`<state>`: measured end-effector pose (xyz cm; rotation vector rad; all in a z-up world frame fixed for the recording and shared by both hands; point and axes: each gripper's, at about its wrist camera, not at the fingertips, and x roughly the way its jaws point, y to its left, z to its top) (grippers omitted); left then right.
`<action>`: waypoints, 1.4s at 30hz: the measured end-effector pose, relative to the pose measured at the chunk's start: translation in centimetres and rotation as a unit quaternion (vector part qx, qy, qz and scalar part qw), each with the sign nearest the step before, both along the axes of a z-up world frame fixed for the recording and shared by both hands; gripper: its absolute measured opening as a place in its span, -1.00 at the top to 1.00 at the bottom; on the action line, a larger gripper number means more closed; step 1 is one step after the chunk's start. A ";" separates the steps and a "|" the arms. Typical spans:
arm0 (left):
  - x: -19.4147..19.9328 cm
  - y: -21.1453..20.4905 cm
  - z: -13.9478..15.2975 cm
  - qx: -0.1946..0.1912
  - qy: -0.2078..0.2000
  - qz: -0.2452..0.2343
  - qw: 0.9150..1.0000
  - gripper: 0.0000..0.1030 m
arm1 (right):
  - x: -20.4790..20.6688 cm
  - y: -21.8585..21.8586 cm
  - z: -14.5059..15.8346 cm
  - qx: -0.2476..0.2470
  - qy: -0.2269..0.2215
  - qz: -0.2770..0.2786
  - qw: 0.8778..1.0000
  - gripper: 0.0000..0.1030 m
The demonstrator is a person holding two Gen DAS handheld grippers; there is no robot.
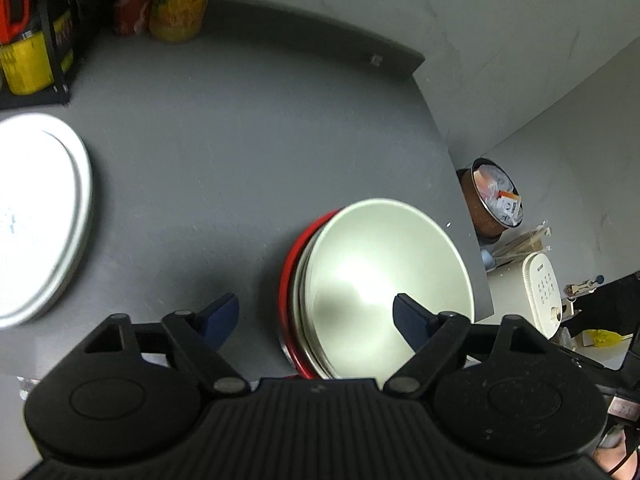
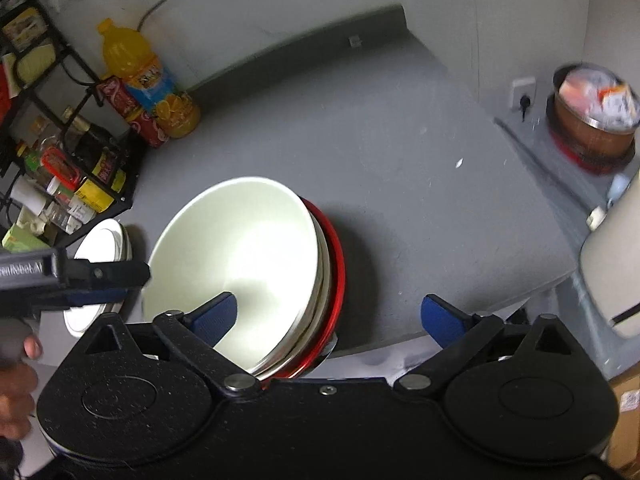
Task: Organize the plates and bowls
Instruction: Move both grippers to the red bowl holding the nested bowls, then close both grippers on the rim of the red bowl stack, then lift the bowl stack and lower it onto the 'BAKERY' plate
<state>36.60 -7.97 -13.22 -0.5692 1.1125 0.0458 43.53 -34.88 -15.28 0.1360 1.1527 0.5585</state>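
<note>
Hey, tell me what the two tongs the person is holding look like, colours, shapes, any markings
Both tongs, left and right, look alike: matte black bodies, two round discs at the base, angular link arms with silver pivot pins, and blue ribbed pads on the fingertips. The left body is ribbed in the middle. From the right wrist view, the left tongs show partly readable white lettering on the side.

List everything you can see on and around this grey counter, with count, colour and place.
Pale green ceramic bowl: one, top of the stack at the counter's near edge.
Red-rimmed bowl: one, under it, with at least one pale bowl between.
White round plates: a stack, left.
Orange juice bottle: one, back corner.
Red cola bottle: one, beside it.
Black wire rack: one, far left, holding jars.
Copper-coloured bin: one, right, off the counter.
Grey counter: one.
Left gripper: open.
Right gripper: open.
</note>
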 end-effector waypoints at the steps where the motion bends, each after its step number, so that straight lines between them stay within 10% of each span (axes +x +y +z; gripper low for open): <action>1: 0.2 0.0 -0.5 -0.001 0.005 0.004 1.000 -0.53 | 0.3 0.3 -0.6 -0.001 0.012 0.004 1.000 -0.77; 15: 2.6 1.2 -5.4 -0.046 0.067 0.036 0.996 0.46 | 3.0 2.8 -4.7 -0.010 0.094 0.048 0.994 0.02; 42: 1.7 3.0 -3.5 -0.014 0.058 0.051 0.997 0.48 | 2.6 5.4 -3.2 0.009 0.091 0.109 0.990 0.36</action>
